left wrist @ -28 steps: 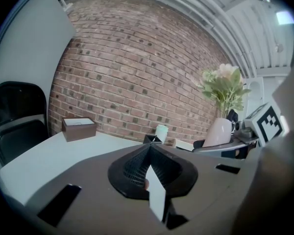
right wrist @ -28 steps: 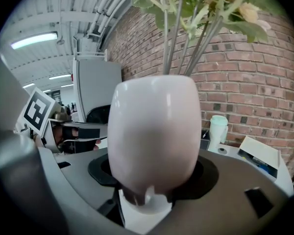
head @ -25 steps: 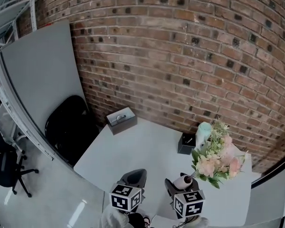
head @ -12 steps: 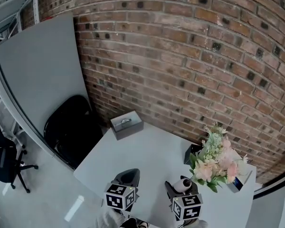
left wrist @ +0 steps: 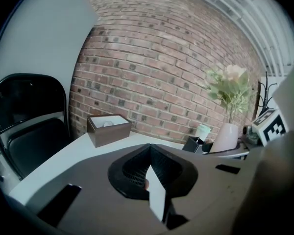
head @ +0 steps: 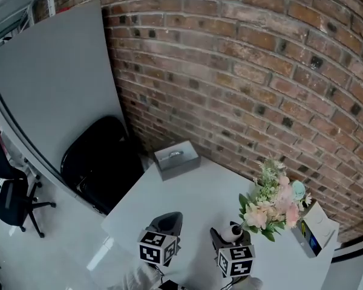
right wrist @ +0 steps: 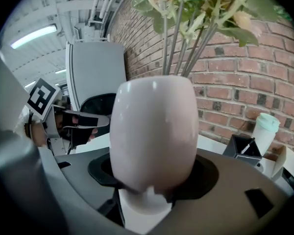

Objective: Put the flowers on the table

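My right claw (right wrist: 146,202) gripped the white vase (right wrist: 154,131) near its base, the pink-and-cream flowers (head: 272,199) upright over the white tabletop (head: 199,192) (whether the vase touched it, I couldn't tell). My left claw (left wrist: 149,182) was clenched on nothing

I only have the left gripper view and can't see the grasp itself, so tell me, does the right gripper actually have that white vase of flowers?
Observer: Yes. The right gripper view shows the right gripper shut low on the white vase, around its narrow foot.
Operator: Anything on its far side I should know about?
Observer: The head view shows a white box standing to the right of the flowers, near the right edge of the table.
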### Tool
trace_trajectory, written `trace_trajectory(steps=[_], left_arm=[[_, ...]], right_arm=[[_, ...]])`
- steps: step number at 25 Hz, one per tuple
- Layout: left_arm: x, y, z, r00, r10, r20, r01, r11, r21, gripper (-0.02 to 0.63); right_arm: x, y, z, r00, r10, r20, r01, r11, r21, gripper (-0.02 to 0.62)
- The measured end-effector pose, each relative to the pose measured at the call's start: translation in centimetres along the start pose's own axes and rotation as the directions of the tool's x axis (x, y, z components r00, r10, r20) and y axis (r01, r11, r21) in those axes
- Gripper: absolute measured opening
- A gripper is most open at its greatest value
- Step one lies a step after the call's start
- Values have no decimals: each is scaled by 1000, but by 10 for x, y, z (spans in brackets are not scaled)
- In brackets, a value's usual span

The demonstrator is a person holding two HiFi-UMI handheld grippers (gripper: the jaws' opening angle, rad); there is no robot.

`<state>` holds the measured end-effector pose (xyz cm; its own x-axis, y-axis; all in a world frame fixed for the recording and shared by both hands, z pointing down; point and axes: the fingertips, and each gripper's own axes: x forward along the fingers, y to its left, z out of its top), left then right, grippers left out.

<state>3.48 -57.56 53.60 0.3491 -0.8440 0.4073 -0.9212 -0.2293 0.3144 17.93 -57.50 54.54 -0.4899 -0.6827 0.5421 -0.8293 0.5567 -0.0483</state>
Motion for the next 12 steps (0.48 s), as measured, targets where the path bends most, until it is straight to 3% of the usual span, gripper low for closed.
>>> trace_trajectory(steps=[12], left_arm=[[47,55,-20,998,20,-56,-20,1000,0,5]], right_arm=[[108,25,14,995,65,72,-59,995,-84,252]])
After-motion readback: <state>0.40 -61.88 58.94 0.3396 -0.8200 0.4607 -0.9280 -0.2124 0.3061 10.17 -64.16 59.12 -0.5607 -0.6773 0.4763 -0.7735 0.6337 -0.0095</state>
